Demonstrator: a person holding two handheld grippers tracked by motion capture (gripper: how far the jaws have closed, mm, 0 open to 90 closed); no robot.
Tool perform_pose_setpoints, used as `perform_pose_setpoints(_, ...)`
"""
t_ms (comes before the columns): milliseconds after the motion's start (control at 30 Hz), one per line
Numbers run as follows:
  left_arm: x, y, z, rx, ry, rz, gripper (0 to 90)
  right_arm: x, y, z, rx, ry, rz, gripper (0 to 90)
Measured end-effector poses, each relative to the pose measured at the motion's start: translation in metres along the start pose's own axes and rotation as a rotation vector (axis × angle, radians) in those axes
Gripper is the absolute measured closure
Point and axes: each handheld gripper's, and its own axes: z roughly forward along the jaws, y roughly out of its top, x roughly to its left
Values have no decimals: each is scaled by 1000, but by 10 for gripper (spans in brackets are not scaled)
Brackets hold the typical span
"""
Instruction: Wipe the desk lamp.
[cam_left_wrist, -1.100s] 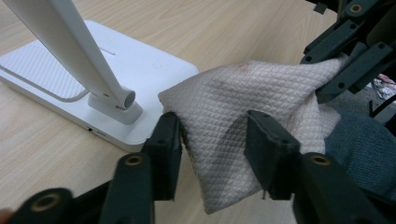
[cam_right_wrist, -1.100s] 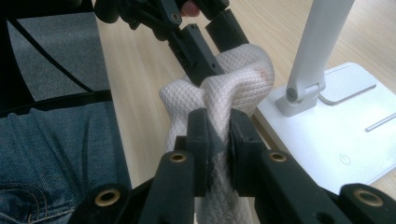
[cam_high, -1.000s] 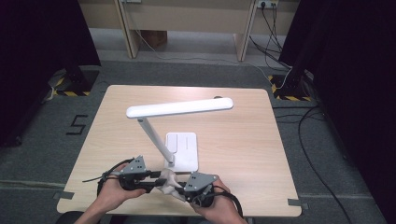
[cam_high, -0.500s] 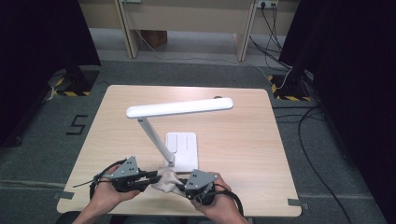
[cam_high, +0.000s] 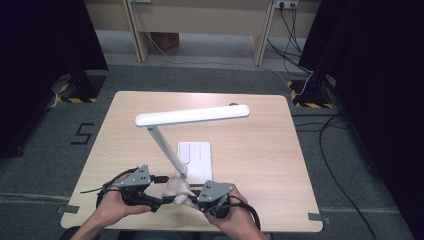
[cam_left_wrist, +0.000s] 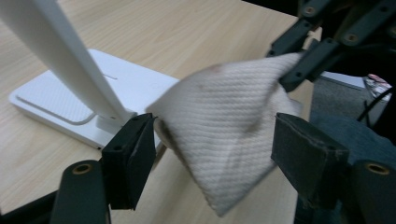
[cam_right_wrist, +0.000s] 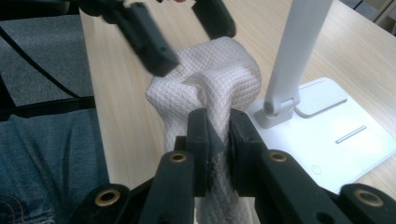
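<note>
A crumpled off-white cloth (cam_high: 179, 189) hangs in front of the foot of the white desk lamp (cam_high: 192, 115), near the table's front edge. My right gripper (cam_right_wrist: 218, 135) is shut on a fold of the cloth (cam_right_wrist: 210, 88), and its pads pinch it tight. My left gripper (cam_left_wrist: 215, 149) faces it from the left. Its jaws have just been opening and now stand wide, with a corner of the cloth (cam_left_wrist: 224, 121) loose between them. One fingertip (cam_left_wrist: 135, 149) brushes the cloth's edge, and the other stands off from it. Across the cloth, the right gripper (cam_left_wrist: 299, 60) grips its far corner.
The lamp base (cam_high: 195, 157) lies flat just behind the cloth. Its slanted stem (cam_right_wrist: 289, 60) rises close to both grippers. The wooden table (cam_high: 260, 150) has bare room on both sides of the lamp. A person's denim-clad legs (cam_right_wrist: 42, 154) are below the table's front edge.
The left hand drew a little to the left, away from the lamp's foot. Its jaws then spread off the cloth. The right gripper kept still with the cloth pinched.
</note>
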Motion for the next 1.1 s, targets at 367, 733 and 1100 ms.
perform_pose_setpoints(367,-7,-3,9,89,-11,123,313,0,5,1,-21,21,1,809)
perform_pose_setpoints(733,-6,-2,1,31,30,181,660,0,8,-2,-46,31,13,808)
perform_pose_setpoints(1100,-10,4,-10,-43,163,176,841,0,18,2,-98,28,24,799)
